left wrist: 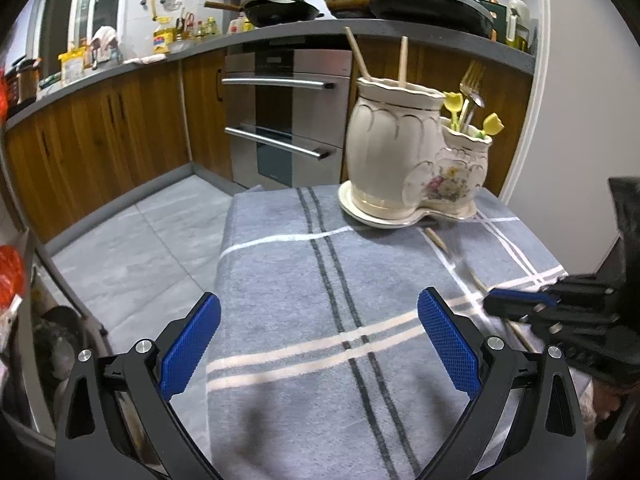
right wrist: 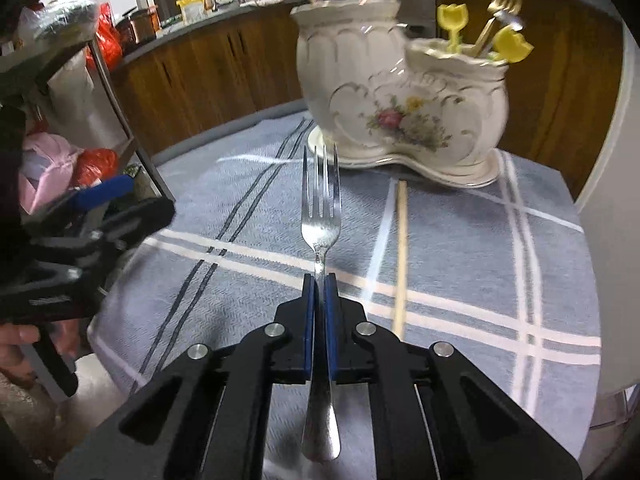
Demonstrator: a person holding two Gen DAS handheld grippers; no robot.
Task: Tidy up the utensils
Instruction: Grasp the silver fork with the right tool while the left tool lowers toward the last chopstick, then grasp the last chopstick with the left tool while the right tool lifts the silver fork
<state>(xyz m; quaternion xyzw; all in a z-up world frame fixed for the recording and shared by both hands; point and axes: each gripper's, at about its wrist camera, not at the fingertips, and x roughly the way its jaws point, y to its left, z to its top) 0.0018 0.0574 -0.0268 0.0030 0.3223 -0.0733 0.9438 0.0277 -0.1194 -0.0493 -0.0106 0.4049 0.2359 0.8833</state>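
My right gripper (right wrist: 319,280) is shut on a silver fork (right wrist: 321,216) and holds it above the grey striped cloth (right wrist: 460,240), tines pointing at the cream double-pot ceramic holder (right wrist: 400,92). The holder (left wrist: 400,152) stands at the cloth's far right; its tall pot has two wooden chopsticks (left wrist: 402,62), its small pot a gold fork (left wrist: 472,80) and yellow tulip-topped picks (left wrist: 454,102). One loose chopstick (right wrist: 401,248) lies on the cloth right of the fork. My left gripper (left wrist: 320,336) is open and empty over the cloth's near left. The right gripper (left wrist: 520,304) shows at the right edge there.
The cloth-covered table (left wrist: 280,280) drops off to a tiled floor (left wrist: 140,248) on the left. Wooden cabinets and an oven (left wrist: 284,120) stand behind, under a counter with pans (left wrist: 280,8). A metal rack with bags (right wrist: 92,92) stands left of the table.
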